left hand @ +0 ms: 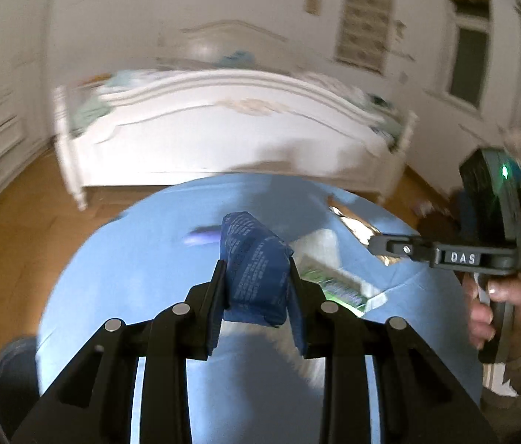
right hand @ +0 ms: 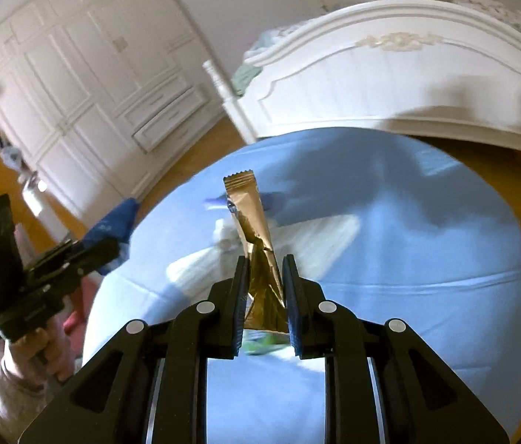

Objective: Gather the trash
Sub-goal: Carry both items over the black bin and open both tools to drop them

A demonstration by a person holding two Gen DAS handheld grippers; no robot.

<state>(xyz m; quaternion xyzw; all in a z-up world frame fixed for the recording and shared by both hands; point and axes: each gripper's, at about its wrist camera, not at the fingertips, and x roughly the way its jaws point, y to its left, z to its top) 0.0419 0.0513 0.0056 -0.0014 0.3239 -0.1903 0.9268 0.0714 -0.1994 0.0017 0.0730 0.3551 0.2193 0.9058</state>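
My left gripper [left hand: 256,264] is shut on a dark blue packet [left hand: 255,273] with white print, held above the round table's light blue cloth [left hand: 131,259]. The right wrist view shows the same left gripper [right hand: 110,249] at the left edge, with the blue packet [right hand: 116,220] in it. My right gripper [right hand: 264,259] is shut on a crumpled gold wrapper [right hand: 251,218] that stands up between its pads. In the left wrist view the right gripper [left hand: 373,241] reaches in from the right with the gold wrapper [left hand: 351,222] at its tip.
A green-and-white packet [left hand: 334,286], a white sheet [right hand: 319,236] and a blurred purple item [left hand: 201,238] lie on the cloth. A white bed footboard [left hand: 223,129] stands beyond the table and white wardrobe doors [right hand: 86,85] at the left. Wooden floor [left hand: 20,229] surrounds the table.
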